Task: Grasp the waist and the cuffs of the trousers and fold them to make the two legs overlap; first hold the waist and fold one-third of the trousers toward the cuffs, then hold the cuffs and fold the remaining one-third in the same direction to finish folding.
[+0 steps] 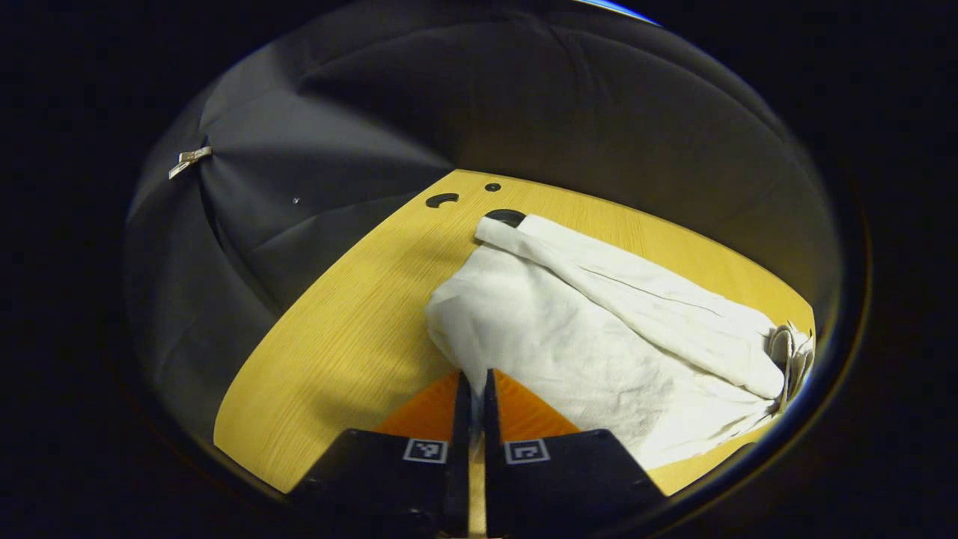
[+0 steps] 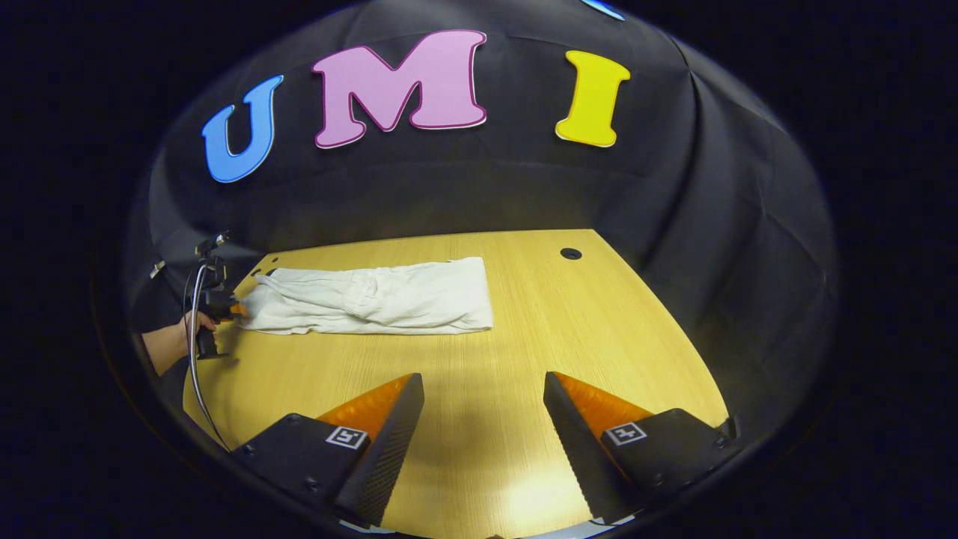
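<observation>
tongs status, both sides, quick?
Left tongs: closed at the edge of the white trousers; pinch itself unclear.
Right tongs: open, empty, above the table.

The far end of the trousers (image 1: 599, 329) ran out past the right edge of the left gripper view, so that end's bunched fabric was cut off, & a dark hole in the table (image 1: 352, 329) was half hidden under the near corner of the cloth. In the right gripper view the left gripper (image 2: 238, 308) was too small to tell how its jaws sat on the cloth edge. The person's hand (image 2: 179, 337) was cut at the wrist by the edge.
</observation>
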### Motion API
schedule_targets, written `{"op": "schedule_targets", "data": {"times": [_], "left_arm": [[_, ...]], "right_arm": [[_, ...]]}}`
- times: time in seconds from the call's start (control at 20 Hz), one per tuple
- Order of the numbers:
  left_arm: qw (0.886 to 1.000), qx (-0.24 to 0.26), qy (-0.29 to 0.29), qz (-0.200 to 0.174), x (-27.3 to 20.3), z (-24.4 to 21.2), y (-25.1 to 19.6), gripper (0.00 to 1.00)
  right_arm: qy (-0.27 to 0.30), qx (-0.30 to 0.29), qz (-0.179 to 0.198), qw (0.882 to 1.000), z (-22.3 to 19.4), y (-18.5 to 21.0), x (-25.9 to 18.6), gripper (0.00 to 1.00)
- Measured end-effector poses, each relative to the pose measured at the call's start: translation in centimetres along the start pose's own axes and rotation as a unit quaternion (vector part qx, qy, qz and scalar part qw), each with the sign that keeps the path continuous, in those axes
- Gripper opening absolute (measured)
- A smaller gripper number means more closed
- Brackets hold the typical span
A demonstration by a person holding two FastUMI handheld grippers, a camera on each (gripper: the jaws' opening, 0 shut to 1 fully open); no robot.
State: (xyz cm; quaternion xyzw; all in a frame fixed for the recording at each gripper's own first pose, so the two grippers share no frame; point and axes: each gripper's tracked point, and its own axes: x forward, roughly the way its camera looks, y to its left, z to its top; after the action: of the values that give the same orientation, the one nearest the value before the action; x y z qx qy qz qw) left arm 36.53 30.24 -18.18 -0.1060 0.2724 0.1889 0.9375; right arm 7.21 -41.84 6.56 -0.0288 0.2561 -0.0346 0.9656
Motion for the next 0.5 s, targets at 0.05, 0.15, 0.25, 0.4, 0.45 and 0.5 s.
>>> {"op": "schedule_targets", "data": {"times": [0.05,0.15,0.25,0.4,0.45,0.5], "left_arm": [[1.000,0.009,-0.004,0.002,0.0,0.0,0.1,0.11],[1.000,0.021,-0.006,0.008,-0.2,0.2,0.1,0.06],[1.000,0.017,-0.012,0.008,-0.5,0.7,-0.2,0.06],[1.000,0.000,-0.028,-0.004,-2.1,1.8,-1.3,0.05],[0.999,0.002,-0.038,-0.007,-2.6,2.5,-1.7,0.05],[0.999,0.007,-0.046,-0.012,-3.2,3.2,-2.1,0.05]], "right_arm": [[-0.001,0.002,-0.002,1.000,0.0,-0.2,-0.2,0.98],[-0.005,0.013,-0.008,1.000,0.3,-0.9,-0.6,0.98],[-0.012,0.020,-0.014,1.000,0.9,-1.7,-0.7,0.98],[-0.021,0.022,-0.027,0.999,1.5,-3.2,-1.0,0.99],[-0.024,0.026,-0.031,0.999,1.6,-3.6,-1.1,0.98],[-0.025,0.027,-0.033,0.999,1.6,-3.9,-1.2,0.98]]}}
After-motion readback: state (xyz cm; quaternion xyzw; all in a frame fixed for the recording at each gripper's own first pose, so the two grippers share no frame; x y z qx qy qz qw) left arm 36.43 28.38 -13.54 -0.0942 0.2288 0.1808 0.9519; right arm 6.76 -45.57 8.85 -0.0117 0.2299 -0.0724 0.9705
